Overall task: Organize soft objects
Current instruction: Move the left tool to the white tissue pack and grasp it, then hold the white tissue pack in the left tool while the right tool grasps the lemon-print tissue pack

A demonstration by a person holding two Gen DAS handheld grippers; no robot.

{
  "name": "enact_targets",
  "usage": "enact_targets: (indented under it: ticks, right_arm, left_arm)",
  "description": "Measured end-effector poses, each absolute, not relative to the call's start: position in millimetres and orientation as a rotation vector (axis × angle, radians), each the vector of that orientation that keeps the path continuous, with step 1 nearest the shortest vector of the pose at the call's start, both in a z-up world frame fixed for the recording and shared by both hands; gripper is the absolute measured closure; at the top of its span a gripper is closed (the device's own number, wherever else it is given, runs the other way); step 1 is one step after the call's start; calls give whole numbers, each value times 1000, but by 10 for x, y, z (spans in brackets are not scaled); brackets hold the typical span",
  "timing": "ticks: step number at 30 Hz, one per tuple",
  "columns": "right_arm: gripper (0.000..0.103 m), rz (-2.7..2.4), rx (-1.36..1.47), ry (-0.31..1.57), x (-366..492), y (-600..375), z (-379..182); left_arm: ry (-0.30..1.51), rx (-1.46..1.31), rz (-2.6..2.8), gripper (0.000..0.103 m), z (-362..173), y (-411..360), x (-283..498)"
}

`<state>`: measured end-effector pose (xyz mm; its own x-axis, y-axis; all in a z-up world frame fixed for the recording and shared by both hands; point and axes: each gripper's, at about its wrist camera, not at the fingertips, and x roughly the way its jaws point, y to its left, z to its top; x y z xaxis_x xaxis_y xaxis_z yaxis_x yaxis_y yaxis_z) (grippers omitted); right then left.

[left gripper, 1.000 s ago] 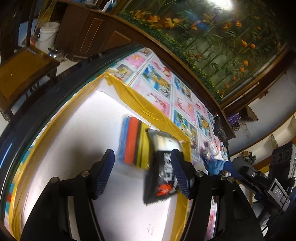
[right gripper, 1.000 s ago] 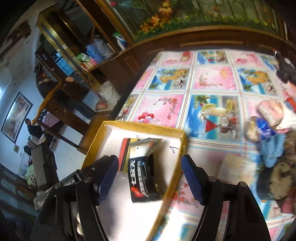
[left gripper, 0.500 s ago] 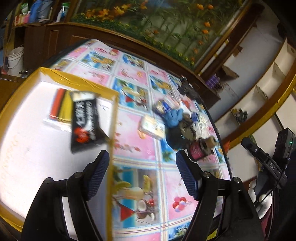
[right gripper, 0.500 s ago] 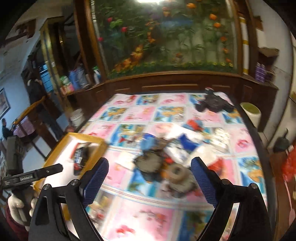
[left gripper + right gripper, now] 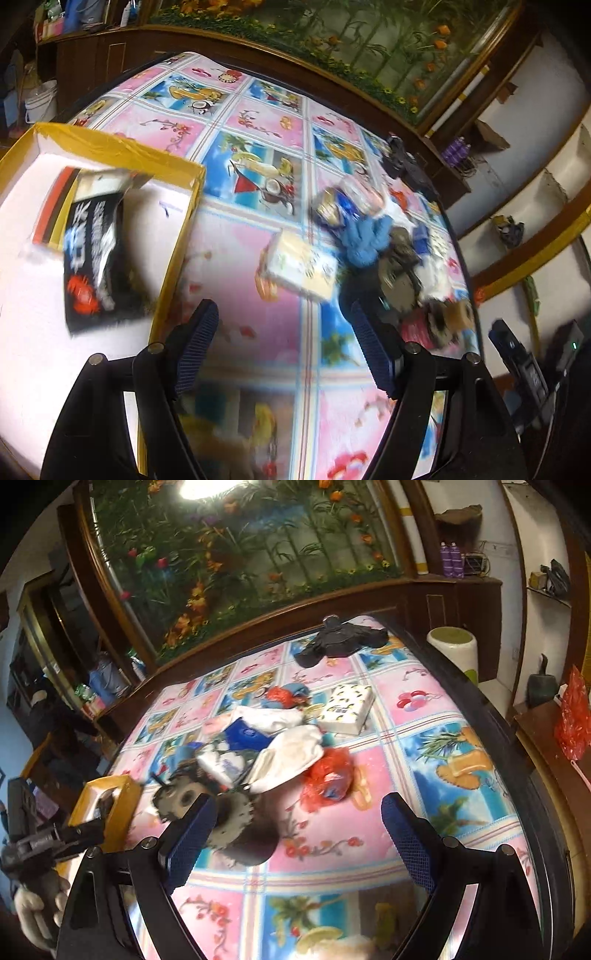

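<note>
A yellow-rimmed white box [image 5: 181, 236] stands at the left, holding a black snack packet [image 5: 92, 266] and a striped red-yellow pack [image 5: 55, 206]. My left gripper [image 5: 284, 347] is open and empty over the tablecloth, right of the box. A tissue pack [image 5: 301, 266] and a blue cloth [image 5: 365, 236] lie ahead of it. My right gripper [image 5: 295, 838] is open and empty above a pile: white cloths [image 5: 291, 753], a grey furry item [image 5: 207, 805], a red bag [image 5: 328, 775], a tissue pack [image 5: 347, 709]. The box [image 5: 110, 805] shows at its left.
A round table with a pink and blue picture cloth [image 5: 424, 738] carries everything. A black object [image 5: 340, 638] lies at the far edge. A white-green stool [image 5: 454, 650] stands beyond the table. Wooden cabinets and a flower mural ring the back.
Both grippers have swung away from the box toward the pile of items. The black packet stays lying in the box. Both stay open.
</note>
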<state>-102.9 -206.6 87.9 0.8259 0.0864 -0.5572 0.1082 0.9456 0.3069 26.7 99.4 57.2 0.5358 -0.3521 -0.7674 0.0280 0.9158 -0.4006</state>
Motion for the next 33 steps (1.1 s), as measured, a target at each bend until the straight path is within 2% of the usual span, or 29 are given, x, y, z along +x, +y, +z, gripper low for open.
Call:
enact_targets:
  ticks: [10,14,19,24,33]
  right_arm:
    - [12,-55,311,570,-666,-2126,501]
    - [12,-63,318,590,-596,-2200,432]
    - [12,-87,348,593,-572,-2313,407]
    - [12,-92,365,597,-562,-2368,397]
    - [11,-97,358,607,-560,-2350,381]
  left_arm:
    - [1082,-251,-187,29,279,616,1148]
    - [1113,-159,-178,30,185,509,1222]
    - [1188,-61,-256,43,191,512,953]
    - [1248,-6,-345,43,237,553,453]
    - [1140,-144,-283,40,437,849,-236]
